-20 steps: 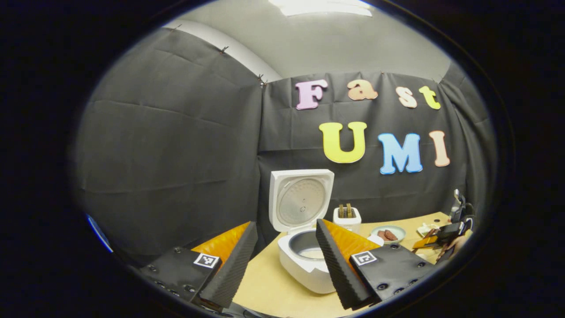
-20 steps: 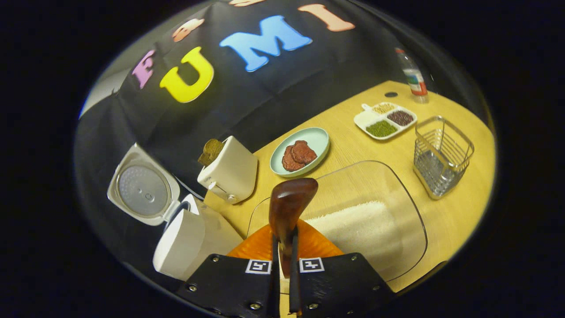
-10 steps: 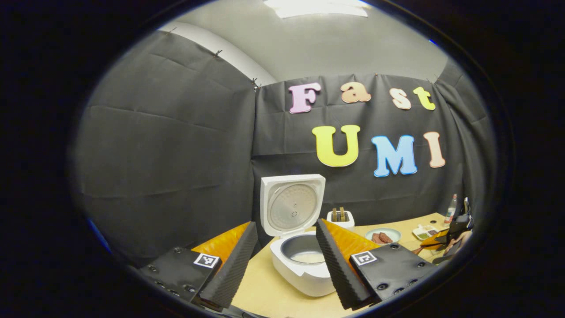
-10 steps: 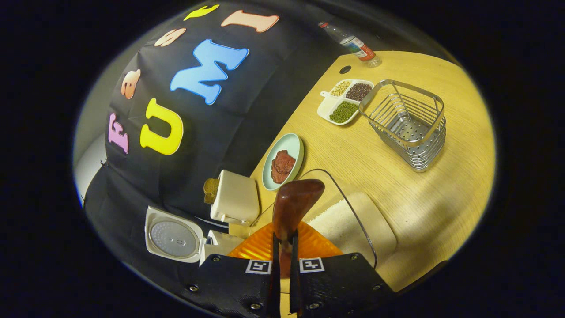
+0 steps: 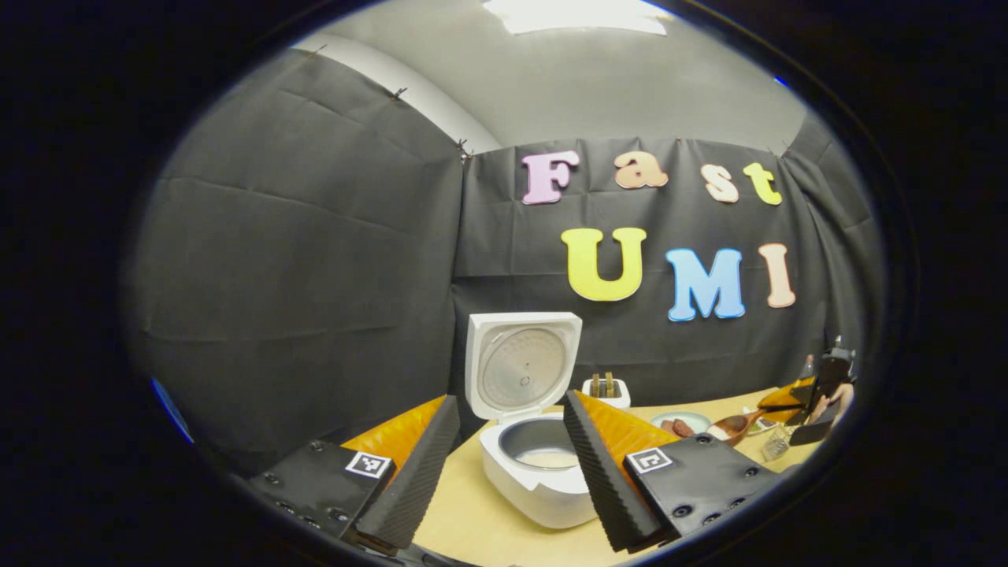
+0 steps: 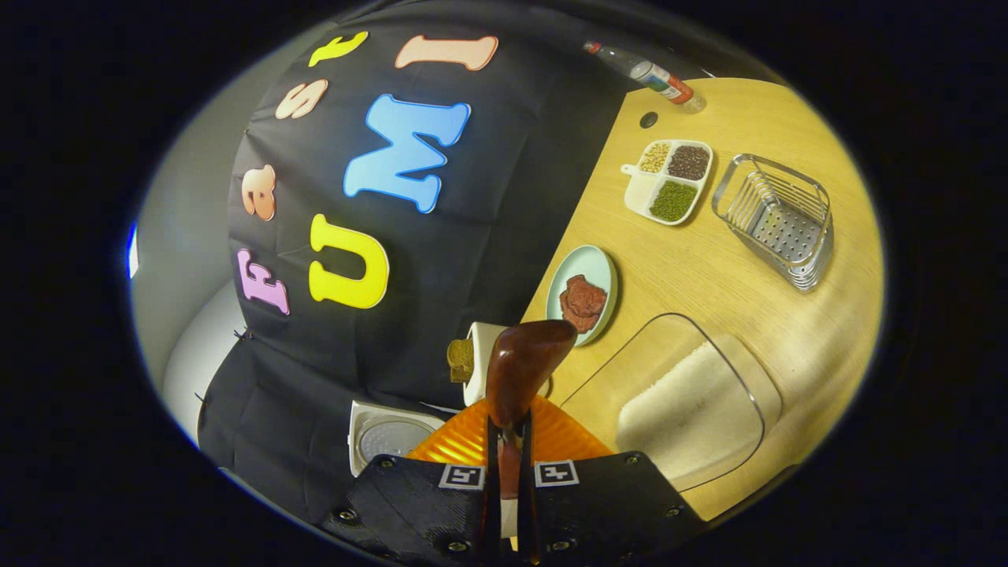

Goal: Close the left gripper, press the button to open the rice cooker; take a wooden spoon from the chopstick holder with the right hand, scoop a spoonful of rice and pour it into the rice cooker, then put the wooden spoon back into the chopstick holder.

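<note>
The white rice cooker (image 5: 535, 492) stands open on the table, lid (image 5: 524, 366) upright, with a little rice in its grey pot. My left gripper (image 5: 510, 409) hangs open in front of it, holding nothing. My right gripper (image 6: 509, 431) is shut on the handle of the dark wooden spoon (image 6: 524, 362), whose bowl shows its back, so I cannot tell if it carries rice. In the left gripper view the right gripper (image 5: 819, 394) holds the spoon (image 5: 736, 425) above the table's right part. The clear rice container (image 6: 685, 402) lies below right. The wire chopstick holder (image 6: 776, 220) stands empty.
A white toaster (image 6: 480, 362) with toast sits between the cooker lid (image 6: 386, 433) and a pale green plate (image 6: 583, 272) of brown food. A divided dish (image 6: 669, 181) of beans and a bottle (image 6: 650, 75) are at the far edge. Black cloth walls the back.
My right gripper has lifted from the rice container with the spoon and swung its view; the container now lies lower right. In the left gripper view the spoon sits higher. My left gripper barely moved.
</note>
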Available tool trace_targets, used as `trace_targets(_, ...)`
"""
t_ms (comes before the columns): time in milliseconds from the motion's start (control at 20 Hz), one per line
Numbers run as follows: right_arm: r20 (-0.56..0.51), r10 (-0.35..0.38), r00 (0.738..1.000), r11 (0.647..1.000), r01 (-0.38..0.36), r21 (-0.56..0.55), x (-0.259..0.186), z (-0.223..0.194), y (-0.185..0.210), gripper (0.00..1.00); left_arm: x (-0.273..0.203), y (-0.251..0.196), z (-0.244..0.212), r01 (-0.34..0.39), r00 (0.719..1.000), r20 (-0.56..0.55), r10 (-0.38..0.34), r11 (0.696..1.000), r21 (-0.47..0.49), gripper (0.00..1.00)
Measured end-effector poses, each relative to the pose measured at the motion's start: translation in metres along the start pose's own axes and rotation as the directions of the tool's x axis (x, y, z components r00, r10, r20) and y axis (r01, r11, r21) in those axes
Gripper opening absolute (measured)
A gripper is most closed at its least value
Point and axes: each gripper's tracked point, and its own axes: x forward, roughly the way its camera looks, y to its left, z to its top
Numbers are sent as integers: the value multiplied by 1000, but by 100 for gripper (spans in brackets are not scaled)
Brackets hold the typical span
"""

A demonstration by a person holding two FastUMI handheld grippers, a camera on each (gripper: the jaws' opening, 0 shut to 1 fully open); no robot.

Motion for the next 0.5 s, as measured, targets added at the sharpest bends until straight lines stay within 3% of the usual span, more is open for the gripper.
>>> trace_targets(100,-10,33,999,999,-33,-8,5,-5,21,9,-3,8,-2,-15,1000,-3,15,1000,4,97)
trace_targets(300,-38,84,996,995,-86,-42,22,-23,58,8,-9,28,-8,-49,999,-16,48,999,-6,93)
trace_targets(500,-75,116,990,988,-123,-94,45,-46,88,8,-16,48,-16,-89,995,-33,89,996,-15,97)
